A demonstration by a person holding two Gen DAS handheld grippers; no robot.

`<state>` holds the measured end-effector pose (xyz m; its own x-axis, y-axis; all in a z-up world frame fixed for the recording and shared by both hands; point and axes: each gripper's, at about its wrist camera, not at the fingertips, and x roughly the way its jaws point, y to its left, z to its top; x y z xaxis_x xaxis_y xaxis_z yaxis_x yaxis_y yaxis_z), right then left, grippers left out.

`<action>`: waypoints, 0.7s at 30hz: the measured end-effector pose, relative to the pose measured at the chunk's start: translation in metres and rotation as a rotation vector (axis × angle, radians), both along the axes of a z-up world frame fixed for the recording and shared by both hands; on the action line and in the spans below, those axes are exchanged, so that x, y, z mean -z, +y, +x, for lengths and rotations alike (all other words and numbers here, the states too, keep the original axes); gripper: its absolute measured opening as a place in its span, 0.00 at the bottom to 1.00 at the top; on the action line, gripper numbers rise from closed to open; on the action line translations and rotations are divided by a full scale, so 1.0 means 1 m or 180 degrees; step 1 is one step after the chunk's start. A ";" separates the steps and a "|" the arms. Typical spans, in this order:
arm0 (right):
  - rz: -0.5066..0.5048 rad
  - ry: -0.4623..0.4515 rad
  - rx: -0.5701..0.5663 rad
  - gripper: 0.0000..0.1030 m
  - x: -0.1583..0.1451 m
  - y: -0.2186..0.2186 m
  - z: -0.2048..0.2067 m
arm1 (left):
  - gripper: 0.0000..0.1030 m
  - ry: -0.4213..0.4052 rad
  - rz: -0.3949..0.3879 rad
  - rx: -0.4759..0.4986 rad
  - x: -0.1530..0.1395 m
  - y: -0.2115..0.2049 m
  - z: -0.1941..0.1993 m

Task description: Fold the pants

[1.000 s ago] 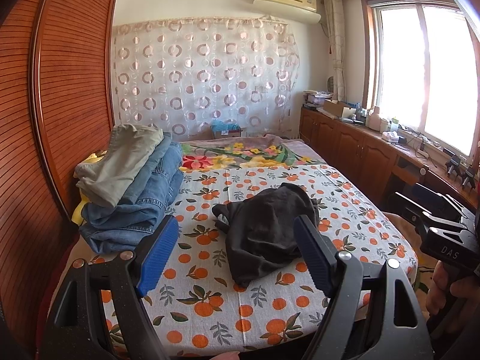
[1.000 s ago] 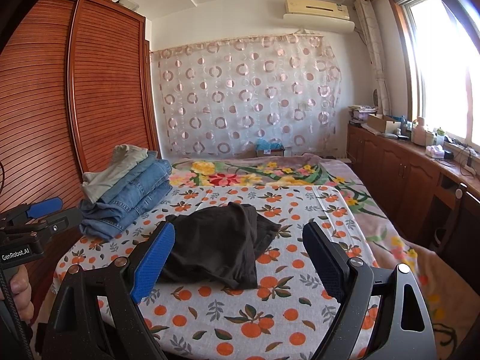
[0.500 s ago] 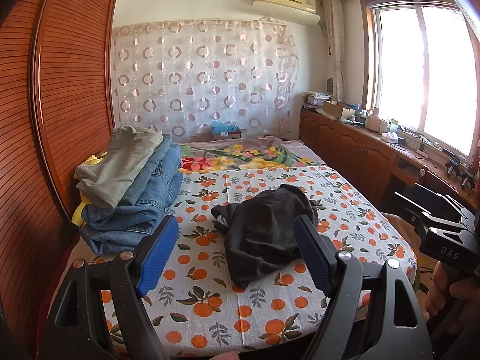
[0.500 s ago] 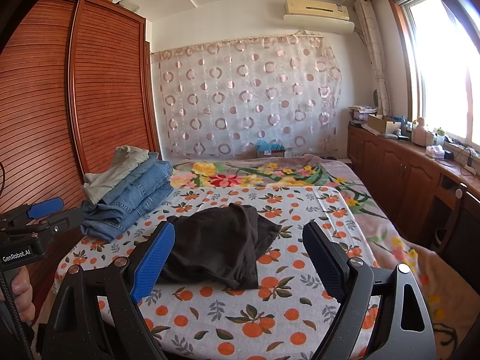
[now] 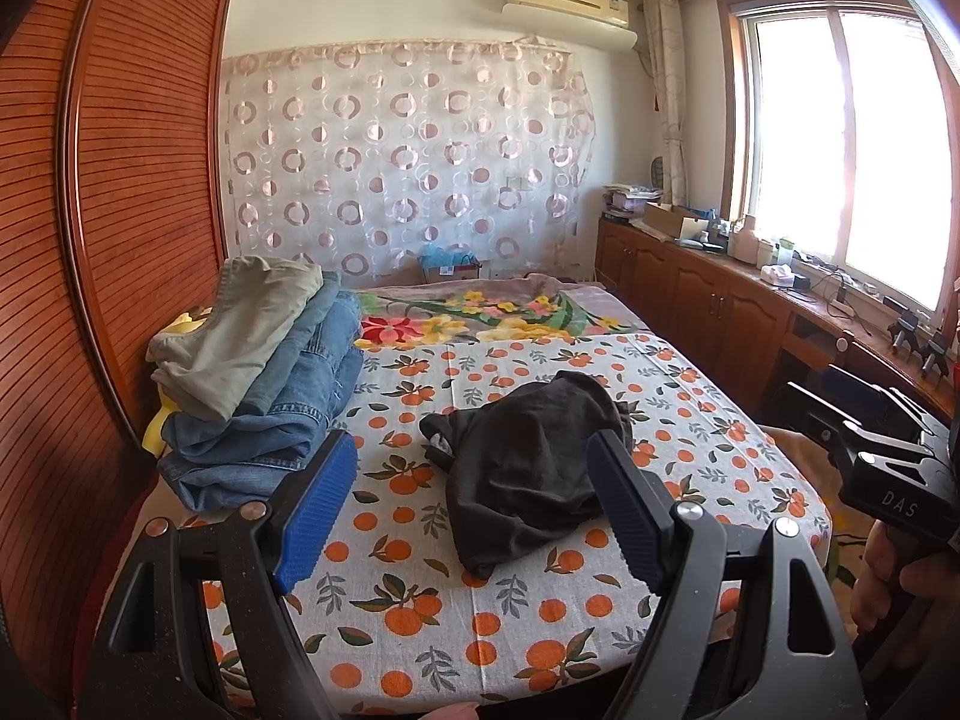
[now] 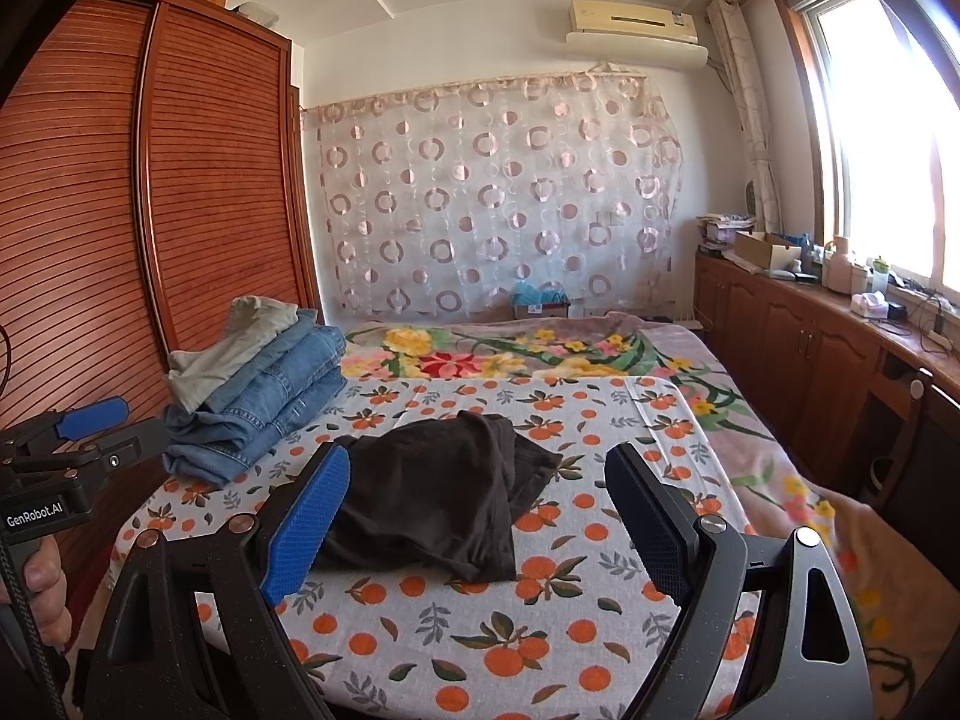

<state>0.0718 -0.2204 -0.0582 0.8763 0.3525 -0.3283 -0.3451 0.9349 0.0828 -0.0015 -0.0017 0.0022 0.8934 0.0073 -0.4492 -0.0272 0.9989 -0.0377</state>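
Observation:
A crumpled pair of dark pants (image 5: 528, 468) lies in a heap on the bed's orange-print sheet (image 5: 420, 588); it also shows in the right wrist view (image 6: 438, 492). My left gripper (image 5: 474, 504) is open and empty, held above the near edge of the bed, short of the pants. My right gripper (image 6: 480, 516) is open and empty, also short of the pants. Each gripper shows at the edge of the other's view: the right one (image 5: 840, 426) and the left one (image 6: 90, 414).
A stack of folded jeans and khaki pants (image 5: 258, 372) sits at the bed's left side against a wooden wardrobe (image 5: 108, 240). A floral blanket (image 5: 480, 318) covers the far end. Wooden cabinets (image 5: 720, 312) with clutter run under the window at right.
Both views have shifted slightly; the grippers have moved a little nearer the bed. The jaws stay open and the pants have not moved.

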 end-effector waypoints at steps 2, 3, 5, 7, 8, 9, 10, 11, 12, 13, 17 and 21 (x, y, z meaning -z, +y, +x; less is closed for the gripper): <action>-0.0001 -0.0001 0.0001 0.86 0.000 0.000 0.000 | 0.77 0.0000 0.0000 0.0002 0.000 0.000 0.000; 0.0000 0.0001 0.0000 0.86 0.000 0.000 0.000 | 0.77 -0.0003 -0.0002 0.0000 0.000 0.000 0.000; -0.0001 0.0000 0.0002 0.86 0.000 0.000 0.000 | 0.77 -0.0002 -0.0003 0.0001 0.000 0.000 0.000; 0.0001 -0.0001 0.0000 0.86 0.000 0.000 0.000 | 0.77 -0.0002 -0.0001 -0.0001 0.000 0.000 0.000; 0.0001 -0.0001 0.0000 0.86 0.000 0.000 0.000 | 0.77 -0.0003 0.0001 0.0000 0.000 0.000 0.000; 0.0000 0.0002 0.0001 0.86 0.000 0.000 0.000 | 0.77 -0.0003 0.0000 0.0000 0.000 0.000 0.000; 0.0001 0.0003 0.0002 0.86 0.000 0.000 0.000 | 0.77 -0.0002 -0.0001 0.0001 0.000 0.000 0.000; 0.0002 0.0005 0.0001 0.86 0.000 0.000 -0.001 | 0.77 -0.0002 0.0000 0.0003 0.000 0.000 0.000; 0.0002 0.0004 0.0001 0.86 0.000 0.000 -0.001 | 0.77 -0.0003 0.0003 -0.0001 0.000 0.000 0.000; 0.0002 0.0002 0.0001 0.86 0.000 0.000 -0.001 | 0.77 0.0000 0.0005 -0.0003 -0.003 -0.002 -0.002; 0.0004 0.0016 0.0003 0.86 0.001 0.000 -0.001 | 0.77 0.0025 0.0000 -0.0005 -0.003 -0.005 0.001; -0.0015 0.0034 0.0021 0.86 0.003 0.001 0.001 | 0.77 0.0078 -0.0007 -0.0014 0.004 -0.005 0.005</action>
